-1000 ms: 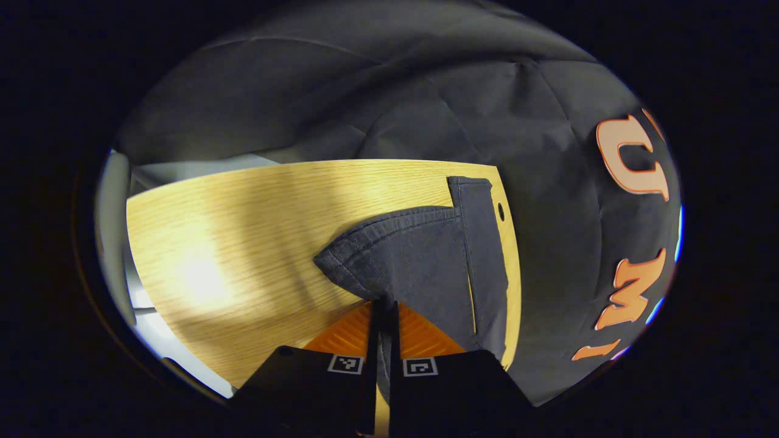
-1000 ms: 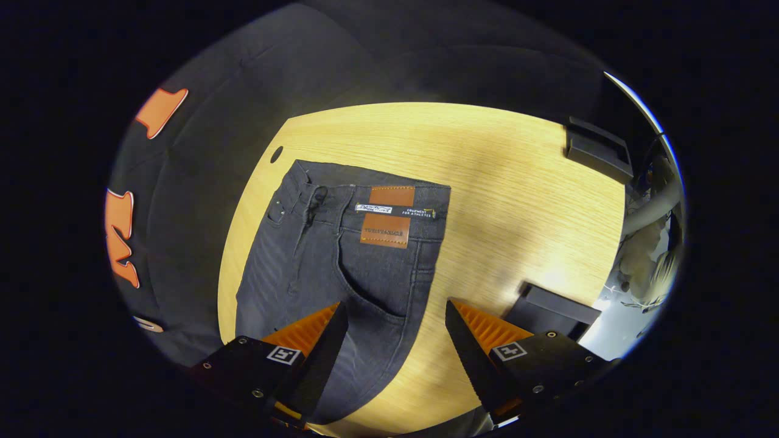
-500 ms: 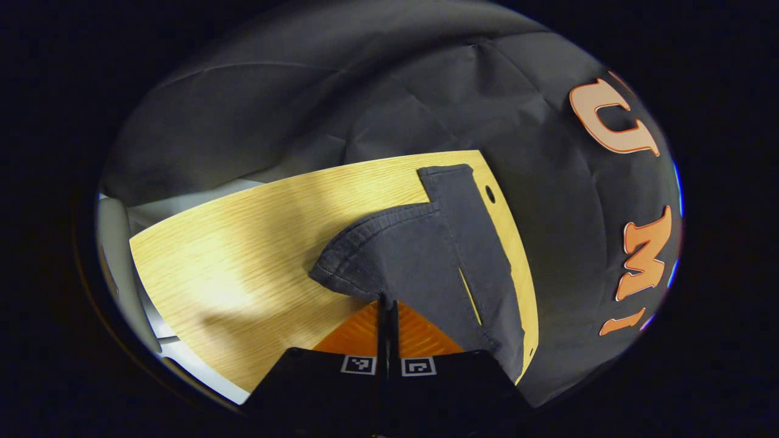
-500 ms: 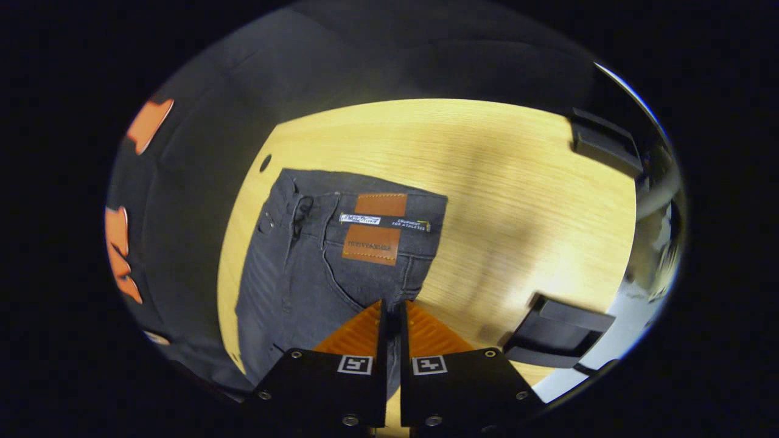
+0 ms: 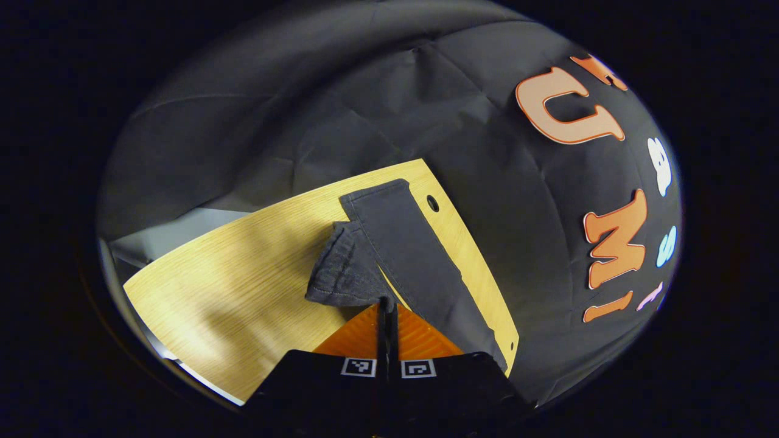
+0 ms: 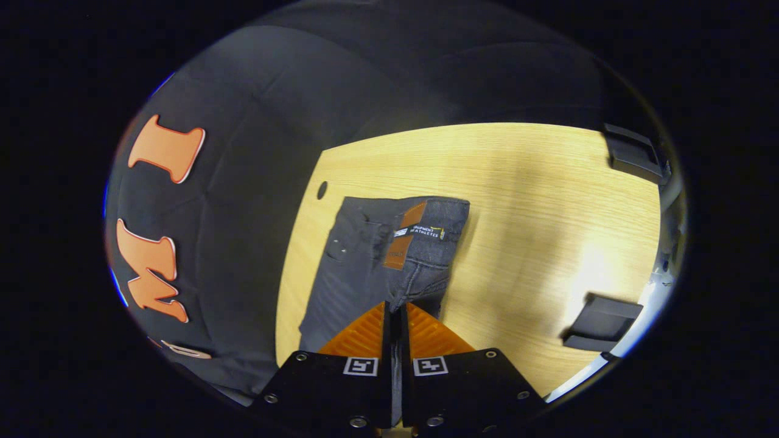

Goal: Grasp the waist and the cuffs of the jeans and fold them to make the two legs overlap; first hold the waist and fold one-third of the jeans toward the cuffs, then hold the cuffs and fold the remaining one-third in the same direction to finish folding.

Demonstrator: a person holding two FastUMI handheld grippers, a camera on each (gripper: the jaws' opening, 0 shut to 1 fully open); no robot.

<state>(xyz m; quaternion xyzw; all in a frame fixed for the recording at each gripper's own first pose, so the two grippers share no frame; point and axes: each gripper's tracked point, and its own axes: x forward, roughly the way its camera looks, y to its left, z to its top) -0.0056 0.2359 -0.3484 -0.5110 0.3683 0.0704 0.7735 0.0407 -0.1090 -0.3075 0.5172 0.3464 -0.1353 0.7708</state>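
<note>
While both tongs, left tongs (image 5: 387,304) on a cuff (image 5: 341,274), right tongs (image 6: 395,307) near the waist (image 6: 420,234), clamp jeans (image 6: 365,261) along the desk (image 6: 535,243) edge: only the leg-overlap fold begun. Both thirds folds left.

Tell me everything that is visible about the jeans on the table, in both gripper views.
The jeans are dark grey denim and lie on a light wooden table, close to its edge by the black cloth wall. At the waist end there is a brown leather patch, a tag and small rivets. The right gripper is shut on a raised fold of cloth below the waist. At the other end, the left gripper pinches one stitched cuff, lifted and bunched, while the other leg lies flat.
</note>
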